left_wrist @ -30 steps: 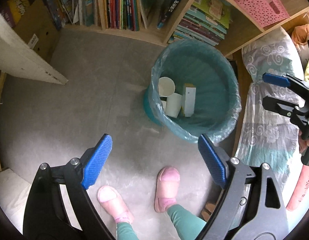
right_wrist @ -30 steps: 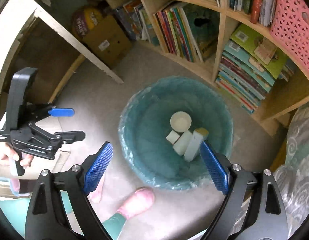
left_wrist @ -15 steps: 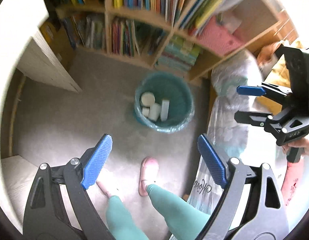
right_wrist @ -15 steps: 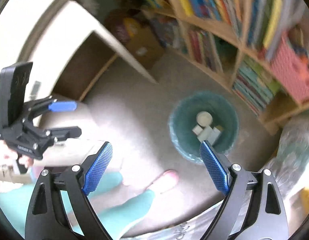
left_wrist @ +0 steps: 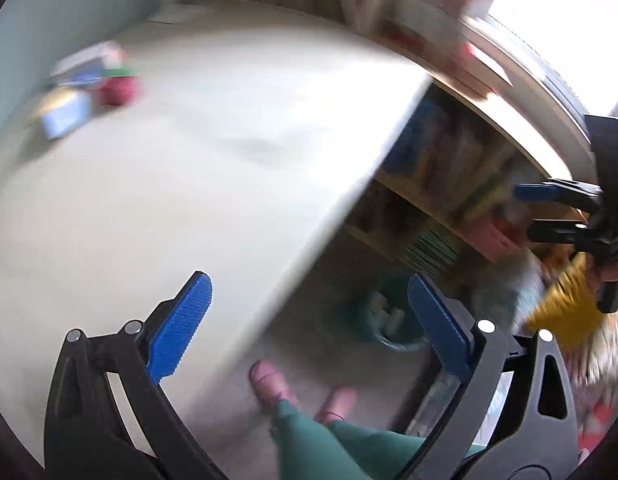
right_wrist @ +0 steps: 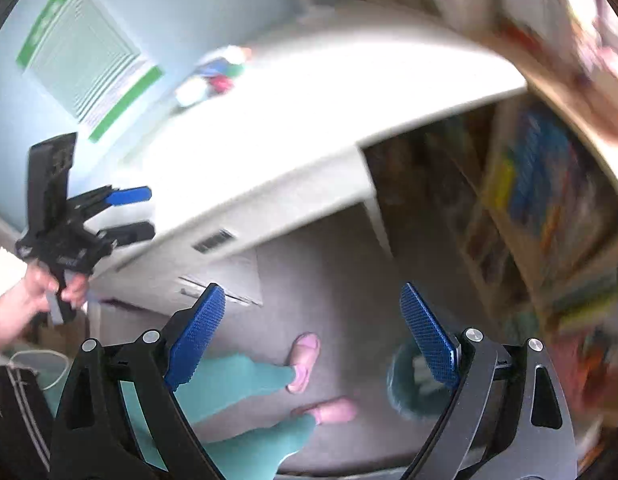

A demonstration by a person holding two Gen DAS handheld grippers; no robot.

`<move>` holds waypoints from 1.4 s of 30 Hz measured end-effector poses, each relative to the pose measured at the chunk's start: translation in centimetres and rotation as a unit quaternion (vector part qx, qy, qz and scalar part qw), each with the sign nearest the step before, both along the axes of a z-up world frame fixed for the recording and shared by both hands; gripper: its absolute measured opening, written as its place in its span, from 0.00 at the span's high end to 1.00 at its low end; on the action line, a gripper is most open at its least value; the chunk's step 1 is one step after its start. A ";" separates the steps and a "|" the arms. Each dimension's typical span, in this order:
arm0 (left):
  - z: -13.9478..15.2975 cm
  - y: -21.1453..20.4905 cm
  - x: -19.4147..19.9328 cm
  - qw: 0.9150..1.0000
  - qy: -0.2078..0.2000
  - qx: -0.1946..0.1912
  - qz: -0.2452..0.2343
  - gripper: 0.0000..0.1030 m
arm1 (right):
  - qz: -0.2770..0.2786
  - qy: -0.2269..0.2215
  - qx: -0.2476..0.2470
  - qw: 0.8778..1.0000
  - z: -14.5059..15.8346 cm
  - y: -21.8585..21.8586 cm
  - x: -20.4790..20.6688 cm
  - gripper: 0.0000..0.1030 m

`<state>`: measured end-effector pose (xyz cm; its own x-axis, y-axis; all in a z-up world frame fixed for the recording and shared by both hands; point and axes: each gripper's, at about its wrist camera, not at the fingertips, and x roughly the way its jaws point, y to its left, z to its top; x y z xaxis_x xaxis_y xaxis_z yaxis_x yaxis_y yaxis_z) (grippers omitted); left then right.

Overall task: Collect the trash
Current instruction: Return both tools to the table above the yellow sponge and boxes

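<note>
Both views are badly smeared, so a lot is hard to make out. The left gripper is seen with its jaws spread wide and nothing between them; they have just been opening further. The right gripper is also released, with only floor and legs showing in the gap.

The teal trash bin is down on the floor, just off the white tabletop's near edge and below the bookshelf. In the left wrist view a few pale bits of trash can be guessed inside it, but what they are can't be told through the blur. In the right wrist view the bin is half hidden behind the right-hand blue pad, so only a fuzzy teal rim and something whitish is caught.

The tabletop fills most of the left view. At its far left corner a small cluster of items is seen, blue, white and red, too blurred to identify. The book spines on the shelf are reduced to colour streaks.

Pink slippers and green trouser legs are cut off by the lower edge. A hand is wrapped around the left gripper's handle at the left edge of the right view.
</note>
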<state>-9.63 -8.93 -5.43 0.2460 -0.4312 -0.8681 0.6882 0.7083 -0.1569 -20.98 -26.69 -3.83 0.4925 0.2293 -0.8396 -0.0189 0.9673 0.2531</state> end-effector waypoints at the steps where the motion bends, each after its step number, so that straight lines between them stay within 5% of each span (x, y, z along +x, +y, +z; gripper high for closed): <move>1: 0.5 1.3 1.3 1.000 -0.007 0.002 0.019 0.07 | 0.018 -0.007 -0.006 1.000 0.7 0.8 1.5 0.14; 11: 2.2 10.3 13.2 0.992 -0.023 -0.002 0.126 0.07 | 0.120 -0.031 -0.027 0.992 3.8 8.8 17.2 0.14; 22: 1.9 15.4 24.4 0.981 0.011 -0.038 0.191 0.07 | 0.192 -0.014 -0.062 0.979 1.0 15.6 30.4 0.15; 29: 0.6 15.1 29.0 0.980 0.017 -0.016 0.196 0.07 | 0.226 0.007 -0.077 0.971 -1.2 17.9 35.6 0.16; 42: -3.2 15.5 34.6 0.959 0.124 -0.092 0.239 0.08 | 0.256 0.034 -0.097 0.961 -4.9 18.6 41.7 0.28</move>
<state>24.99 6.54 -8.64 0.2492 -0.4723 -0.8455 0.2177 0.8780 -0.4263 20.76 -8.11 -8.75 0.2991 0.2628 -0.9173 -0.4952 0.8645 0.0862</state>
